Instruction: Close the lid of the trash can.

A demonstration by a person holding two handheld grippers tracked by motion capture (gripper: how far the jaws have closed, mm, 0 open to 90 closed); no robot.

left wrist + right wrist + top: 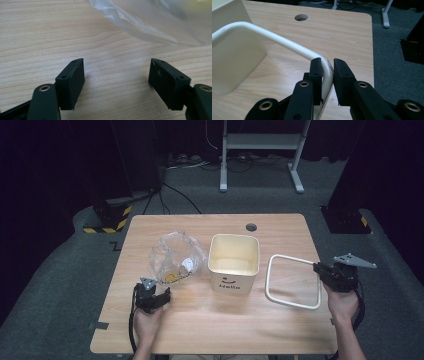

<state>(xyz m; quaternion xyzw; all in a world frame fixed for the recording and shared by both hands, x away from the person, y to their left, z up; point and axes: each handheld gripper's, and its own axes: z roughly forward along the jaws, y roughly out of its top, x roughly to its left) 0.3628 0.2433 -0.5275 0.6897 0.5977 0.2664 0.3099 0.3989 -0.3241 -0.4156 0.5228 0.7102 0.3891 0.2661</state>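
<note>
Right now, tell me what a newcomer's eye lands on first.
The cream square plastic bin marked Hello stands mid-table. To its right, the right gripper pinches a corner of the white square ring frame. Left of the bin lies a crumpled clear plastic bag, with the open left gripper beside it.

Even overhead light on the pale wooden table (200,320) — dark surroundings; the crumpled clear plastic bag (160,22) blurs close-up.

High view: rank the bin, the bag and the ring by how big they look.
1. Ring, widest outline.
2. Bin and bag look about alike; I can't rank them.
</note>
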